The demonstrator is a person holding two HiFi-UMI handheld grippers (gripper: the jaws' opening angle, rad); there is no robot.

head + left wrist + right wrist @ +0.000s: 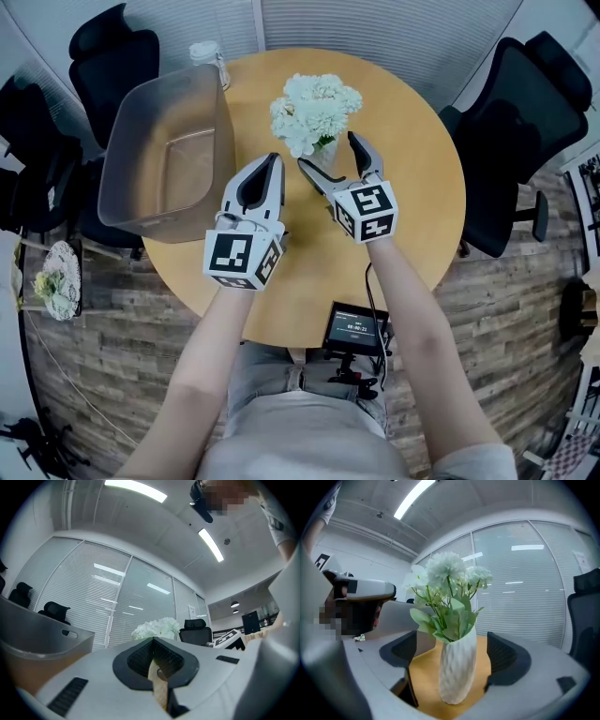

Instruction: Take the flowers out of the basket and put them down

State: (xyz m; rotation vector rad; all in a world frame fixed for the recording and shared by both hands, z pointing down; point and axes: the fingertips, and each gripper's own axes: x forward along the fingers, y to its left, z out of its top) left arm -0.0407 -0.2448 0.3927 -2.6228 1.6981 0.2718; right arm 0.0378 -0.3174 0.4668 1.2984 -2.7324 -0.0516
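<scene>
Left edge of surface (412,197): grey basket (136,159), upright, nothing visible inside. Glass jar (211,58) just behind its far corner.

Left hand-held gripper (274,161): clenched on nothing, jaw tips meeting in its own view. It sits low over the surface between basket and flowers, touching neither. Judgement: idle, parked clear so it does not crowd the other hand.

Centre: flowers (314,111), white heads with green leaves, standing in a white textured vase (458,667). The vase is upright on the surface, right of the basket and apart from it. So the task's item is out of the basket and resting on the wood.

Right hand-held gripper (329,151): released, jaws at full spread, one either side of the vase. Wood shows between each pad and the vase wall, so no contact. Judgement: the wide opening gives room to pull back without brushing the vase.

Risk: vase is tall and narrow with a heavy top, so a nudge from either pad could tip it.

Task reads as essentially complete.
</scene>
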